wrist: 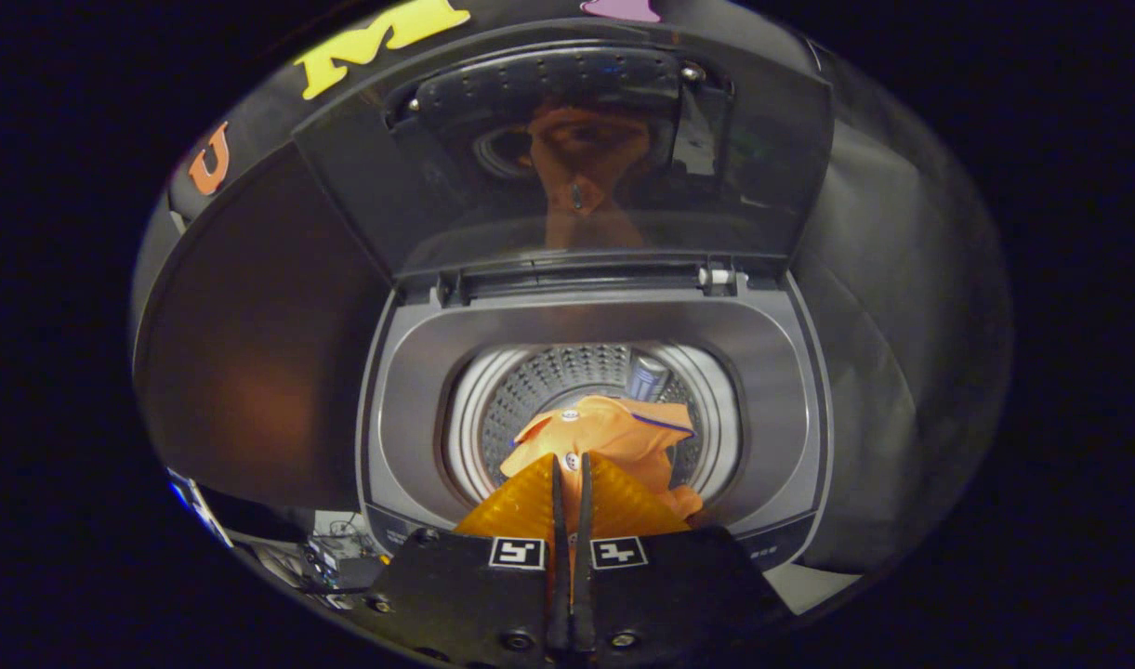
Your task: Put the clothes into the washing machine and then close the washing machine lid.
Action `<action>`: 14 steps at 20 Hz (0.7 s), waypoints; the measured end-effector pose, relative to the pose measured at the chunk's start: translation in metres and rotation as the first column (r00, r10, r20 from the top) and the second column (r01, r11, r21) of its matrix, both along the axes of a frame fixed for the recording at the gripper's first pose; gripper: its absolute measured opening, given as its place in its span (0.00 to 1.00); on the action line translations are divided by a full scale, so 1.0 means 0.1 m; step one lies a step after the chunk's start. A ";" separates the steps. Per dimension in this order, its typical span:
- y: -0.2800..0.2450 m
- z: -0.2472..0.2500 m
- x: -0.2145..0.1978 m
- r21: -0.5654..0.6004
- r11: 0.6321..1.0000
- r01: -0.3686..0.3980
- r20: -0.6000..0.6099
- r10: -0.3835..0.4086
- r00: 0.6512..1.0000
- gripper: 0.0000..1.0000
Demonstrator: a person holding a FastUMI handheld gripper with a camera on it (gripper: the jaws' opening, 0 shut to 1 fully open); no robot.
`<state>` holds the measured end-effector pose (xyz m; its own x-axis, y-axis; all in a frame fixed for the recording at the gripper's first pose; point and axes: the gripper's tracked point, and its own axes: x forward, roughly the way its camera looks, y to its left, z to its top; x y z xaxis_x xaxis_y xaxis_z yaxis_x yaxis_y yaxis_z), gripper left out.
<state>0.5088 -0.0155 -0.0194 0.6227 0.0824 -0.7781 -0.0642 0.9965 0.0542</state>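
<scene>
My gripper [570,462] is shut on an orange garment [613,429], both fingers pinching a fold of the cloth. The garment hangs from the fingertips over the round drum opening [530,390] of a grey top-loading washing machine [409,372]. The perforated steel drum shows behind and around the cloth. The machine's dark see-through lid [567,158] stands upright at the back, hinged beyond the opening, and mirrors the orange garment.
Black booth cloth surrounds the machine on both sides and behind. A dark panel [260,353] stands left of the machine. Cables and small devices [335,557] lie on the floor at the machine's near left corner.
</scene>
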 end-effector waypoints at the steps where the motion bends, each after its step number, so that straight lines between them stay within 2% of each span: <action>1: 0.00 -0.04 -0.02 0.001 1.000 0.000 -0.005 0.000 1.000 0.05; 8: -0.02 -0.05 -0.02 -0.006 1.000 0.025 -0.022 -0.025 0.999 0.06; 10: -0.02 -0.03 0.01 0.003 0.999 0.033 -0.015 -0.033 0.999 0.12; 14: -0.08 -0.07 0.03 -0.025 0.998 0.050 0.001 -0.050 0.999 0.83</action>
